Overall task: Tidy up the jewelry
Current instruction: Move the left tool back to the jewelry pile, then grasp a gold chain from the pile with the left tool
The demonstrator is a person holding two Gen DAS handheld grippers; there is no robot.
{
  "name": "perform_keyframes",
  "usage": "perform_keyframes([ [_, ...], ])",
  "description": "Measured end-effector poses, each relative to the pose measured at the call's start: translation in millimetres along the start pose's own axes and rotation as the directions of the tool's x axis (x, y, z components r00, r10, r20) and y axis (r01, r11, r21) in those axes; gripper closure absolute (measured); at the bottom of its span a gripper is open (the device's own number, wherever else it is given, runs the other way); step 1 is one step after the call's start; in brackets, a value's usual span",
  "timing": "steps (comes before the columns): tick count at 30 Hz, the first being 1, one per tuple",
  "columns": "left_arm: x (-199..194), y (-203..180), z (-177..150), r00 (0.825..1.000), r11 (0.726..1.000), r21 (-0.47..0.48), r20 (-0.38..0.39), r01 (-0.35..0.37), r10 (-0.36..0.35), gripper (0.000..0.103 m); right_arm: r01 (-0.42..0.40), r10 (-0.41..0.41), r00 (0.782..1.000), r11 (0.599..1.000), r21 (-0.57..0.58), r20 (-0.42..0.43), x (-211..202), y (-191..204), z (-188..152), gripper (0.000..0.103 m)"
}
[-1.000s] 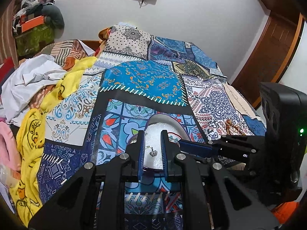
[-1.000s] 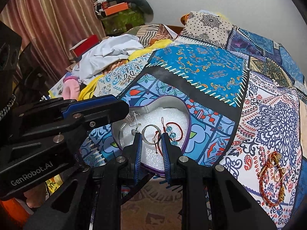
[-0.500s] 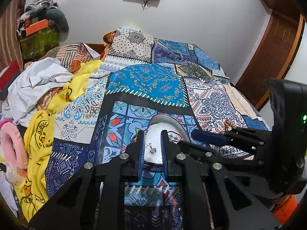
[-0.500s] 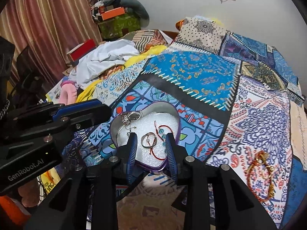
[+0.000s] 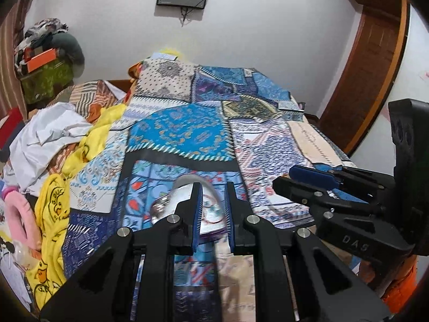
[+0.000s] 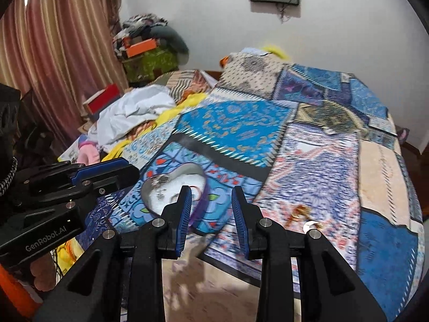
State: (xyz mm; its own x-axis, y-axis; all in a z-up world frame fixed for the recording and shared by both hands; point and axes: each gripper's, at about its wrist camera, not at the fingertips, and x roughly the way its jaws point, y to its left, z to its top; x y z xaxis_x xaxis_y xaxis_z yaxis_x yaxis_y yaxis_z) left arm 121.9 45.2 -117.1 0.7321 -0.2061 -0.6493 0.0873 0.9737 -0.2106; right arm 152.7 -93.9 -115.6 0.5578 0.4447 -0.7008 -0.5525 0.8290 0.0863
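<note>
The heart-shaped box (image 6: pixel 174 187) is lying on the bed (image 6: pixel 308 145), jewelry blurred inside. The left hand-held gripper (image 5: pixel 213 209) is hovering over the box, fingers narrowly apart, holding nothing. The right hand-held gripper (image 6: pixel 211 209) is hanging just right of the box, fingers apart and empty. Gold jewelry (image 6: pixel 303 214) is lying right of the box.

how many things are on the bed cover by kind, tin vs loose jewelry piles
heart-shaped tin: 1
loose gold jewelry pile: 1
total: 2
</note>
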Motion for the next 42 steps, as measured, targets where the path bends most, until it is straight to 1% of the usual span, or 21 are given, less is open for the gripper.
perform_keyframes([
  [4,4.6,-22.5,3.8,1.000,0.999,0.030,-0.006,0.018,-0.017,0.089,0.041,-0.042,0.999,0.998,0.043,0.027,-17.6,-26.5,-6.8,0.075],
  [6,9.4,-34.3,4.4,1.000,0.999,0.048,-0.014,0.022,-0.022,0.086,0.067,-0.069,0.997,0.996,0.062,0.033,-25.0,-38.1,-10.4,0.075],
  [12,31.8,-64.9,3.5,0.997,0.995,0.090,-0.060,0.046,-0.040,0.085,0.133,-0.139,0.990,0.981,0.140,0.038,-43.7,-83.0,-25.9,0.075],
  [15,44.8,-77.8,2.5,0.995,0.993,0.106,-0.084,0.058,-0.049,0.085,0.151,-0.158,0.987,0.973,0.175,0.032,-48.9,-102.1,-33.2,0.075],
  [19,63.3,-90.1,0.8,0.991,0.990,0.117,-0.119,0.076,-0.062,0.085,0.153,-0.160,0.987,0.967,0.204,0.017,-49.7,-118.1,-41.1,0.075],
  [27,102.1,-103.3,-3.5,0.979,0.987,0.128,-0.188,0.101,-0.076,0.085,0.149,-0.148,0.989,0.968,0.202,-0.019,-36.5,-130.4,-48.5,0.075],
  [34,128.6,-112.1,0.5,0.974,0.980,0.163,-0.211,0.114,-0.078,0.085,0.142,-0.136,0.990,0.968,0.208,-0.042,-25.7,-138.0,-51.7,0.075],
  [39,144.7,-113.6,2.5,0.971,0.980,0.164,-0.227,0.110,-0.071,0.085,0.131,-0.124,0.991,0.969,0.209,-0.048,-21.8,-140.2,-53.5,0.075],
  [42,148.2,-114.0,3.0,0.972,0.980,0.165,-0.222,0.108,-0.069,0.085,0.128,-0.120,0.991,0.969,0.210,-0.050,-19.2,-142.1,-53.1,0.075],
])
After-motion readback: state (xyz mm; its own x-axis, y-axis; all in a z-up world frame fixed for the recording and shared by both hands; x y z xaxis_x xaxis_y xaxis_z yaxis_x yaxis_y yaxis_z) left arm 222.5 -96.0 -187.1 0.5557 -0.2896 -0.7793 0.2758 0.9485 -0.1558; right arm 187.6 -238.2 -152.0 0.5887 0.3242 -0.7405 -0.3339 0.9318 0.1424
